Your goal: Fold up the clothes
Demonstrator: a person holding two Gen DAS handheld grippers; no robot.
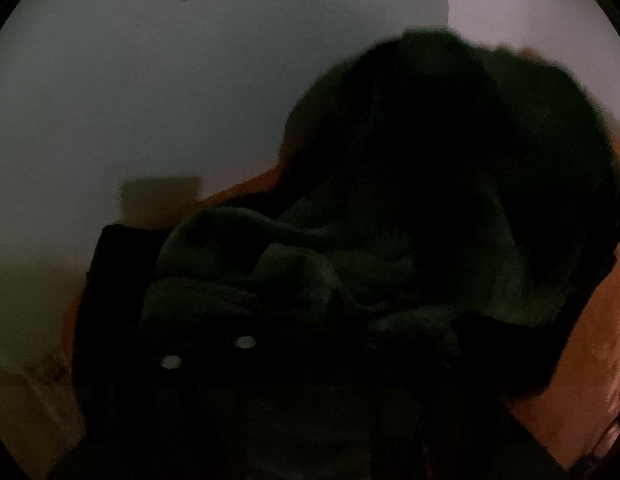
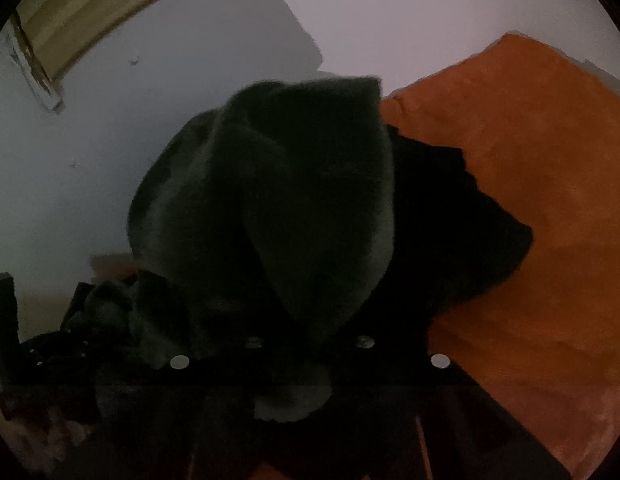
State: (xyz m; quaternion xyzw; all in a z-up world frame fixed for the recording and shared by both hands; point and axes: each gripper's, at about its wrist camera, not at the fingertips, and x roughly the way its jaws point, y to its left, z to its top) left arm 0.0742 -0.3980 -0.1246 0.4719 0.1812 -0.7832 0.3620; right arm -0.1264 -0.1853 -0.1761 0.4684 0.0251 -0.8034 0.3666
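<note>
While the dark green cloth (image 2: 277, 208) bulged up in front of both cameras, it was off the orange cover (image 2: 530, 200) and up in the air, with pale wall (image 2: 89, 140) behind it. It looked soft and thick, like a fleece top, but I could not tell what kind of clothing it was. In the left view the same green cloth (image 1: 390, 220) lay bunched in rolls right over the tongs. I think it was held up so that it could hang loose and then be laid flat for a fold, but that is only a guess.

The right tongs (image 2: 310, 344) had cloth spilling between and under the fingers, so they seemed to be pinching the cloth. The left tongs (image 1: 293, 320) were buried under folds too and seemed to hold it as well. The fingertips of both were hidden, so the pinch itself did not show.

A lot was hard to see. The light was dim and the cloth was nearly black in the middle. At the near left of the right view stood a black frame part (image 2: 5, 312), maybe the other tool. A wooden strip (image 2: 89, 12) ran along the far left.
</note>
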